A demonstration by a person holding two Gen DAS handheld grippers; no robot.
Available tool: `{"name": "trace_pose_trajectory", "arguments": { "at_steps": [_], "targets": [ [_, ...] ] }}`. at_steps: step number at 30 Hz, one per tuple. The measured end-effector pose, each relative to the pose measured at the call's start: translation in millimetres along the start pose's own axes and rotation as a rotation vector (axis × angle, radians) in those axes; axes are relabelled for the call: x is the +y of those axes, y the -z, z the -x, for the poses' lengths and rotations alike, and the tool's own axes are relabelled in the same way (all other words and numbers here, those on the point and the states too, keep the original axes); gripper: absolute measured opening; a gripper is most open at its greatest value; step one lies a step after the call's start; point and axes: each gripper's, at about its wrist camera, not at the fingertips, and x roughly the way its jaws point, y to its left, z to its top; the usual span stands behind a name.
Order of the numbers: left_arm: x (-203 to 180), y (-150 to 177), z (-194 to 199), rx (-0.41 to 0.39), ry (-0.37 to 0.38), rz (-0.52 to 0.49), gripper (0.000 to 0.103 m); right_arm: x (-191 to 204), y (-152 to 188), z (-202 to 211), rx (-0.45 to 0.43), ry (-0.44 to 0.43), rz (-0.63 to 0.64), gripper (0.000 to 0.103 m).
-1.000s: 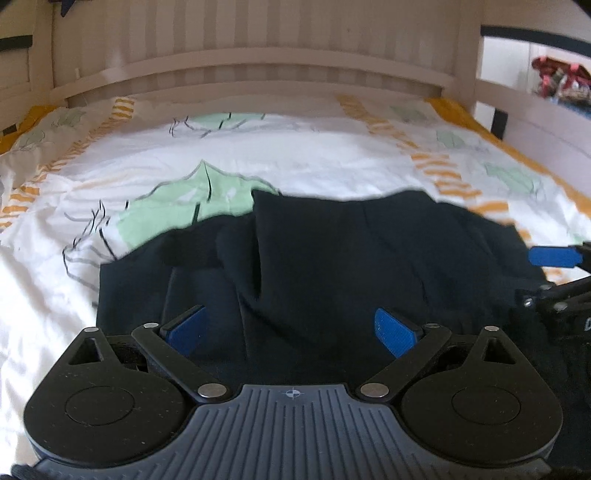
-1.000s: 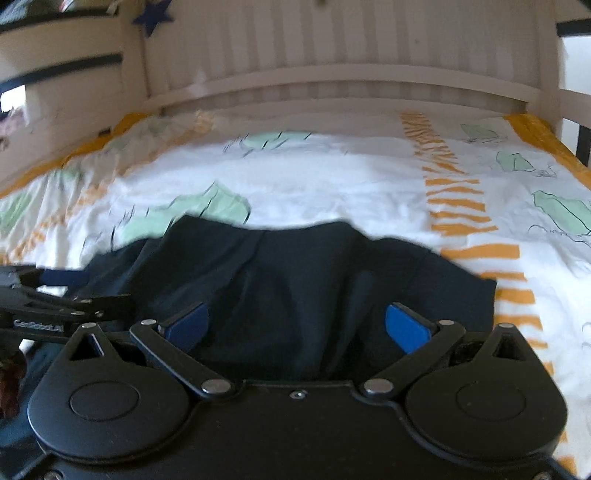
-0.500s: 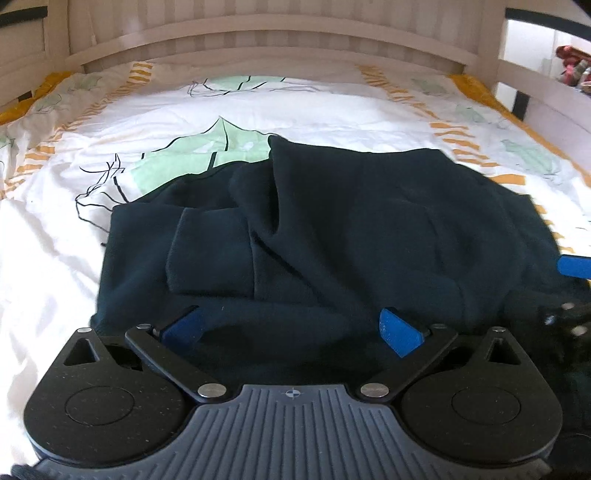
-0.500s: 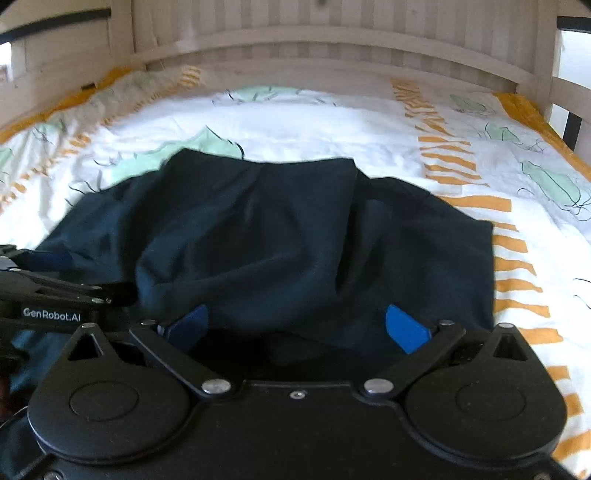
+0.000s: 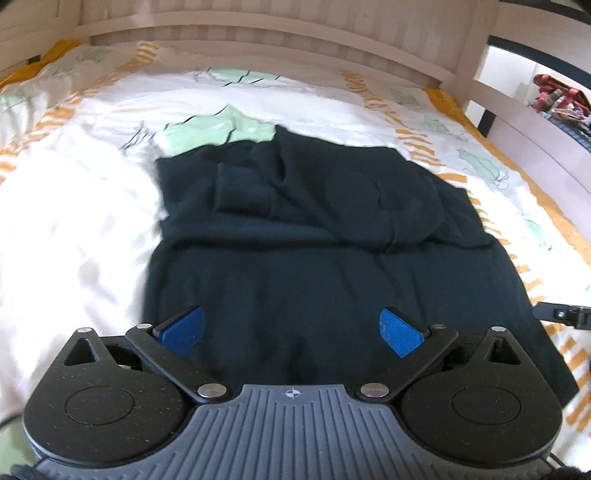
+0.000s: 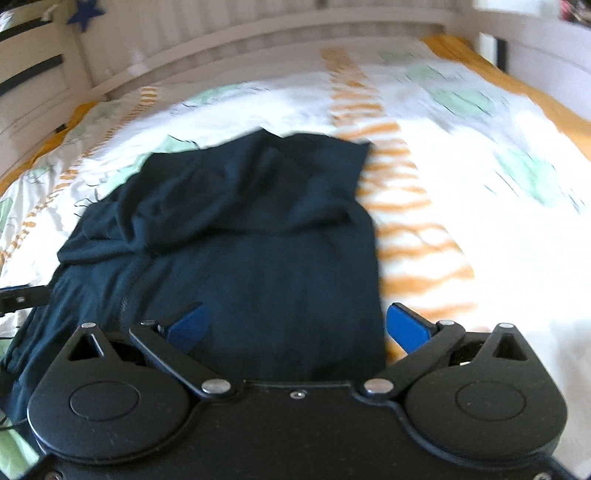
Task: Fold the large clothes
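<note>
A large dark navy garment [image 5: 314, 251] lies spread on the bed, its far part folded back toward me in a rumpled layer [image 5: 332, 192]. It also shows in the right wrist view [image 6: 240, 236]. My left gripper [image 5: 291, 330] is open and empty, above the garment's near edge. My right gripper [image 6: 295, 326] is open and empty, over the garment's near right edge. The tip of the right gripper [image 5: 561, 314] shows at the right of the left wrist view, and the left gripper's tip [image 6: 18, 295] at the left of the right wrist view.
The bed has a white cover with green leaves and orange stripes [image 5: 74, 221]. A pale wooden slatted headboard [image 5: 277, 40] and side rails [image 5: 535, 122] enclose it. Colourful items [image 5: 557, 99] lie beyond the right rail. A blue star [image 6: 85, 13] hangs top left.
Both grippers have pulled back toward me and apart. The garment's far part now lies folded over on the bed, and more of its near half shows.
</note>
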Motion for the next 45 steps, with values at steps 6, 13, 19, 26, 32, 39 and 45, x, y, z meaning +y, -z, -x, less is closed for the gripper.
{"name": "trace_pose_trajectory", "arguments": {
  "at_steps": [6, 13, 19, 26, 32, 39, 45],
  "targets": [
    [15, 24, 20, 0.038, -0.041, 0.036, 0.103, -25, 22, 15, 0.072, 0.015, -0.086, 0.102],
    [28, 39, 37, 0.084, -0.085, 0.049, 0.103, -34, 39, 18, 0.152, -0.057, -0.174, 0.102],
    [43, 49, 34, 0.13, -0.097, 0.11, 0.103, -29, 49, 14, 0.186, -0.105, -0.165, 0.103],
    [51, 51, 9, 0.193, -0.073, 0.147, 0.103, -24, 56, 13, 0.171, -0.096, -0.13, 0.103],
    [46, 52, 1, 0.185, -0.089, 0.132, 0.103, -22, 59, 11, 0.149, -0.088, -0.114, 0.103],
    [41, 52, -1, 0.173, -0.106, 0.13, 0.103, -20, 60, 9, 0.129, -0.092, -0.118, 0.103],
    [43, 51, 5, 0.199, -0.073, 0.145, 0.103, -23, 61, 12, 0.127, -0.103, -0.136, 0.103]
  ]
}}
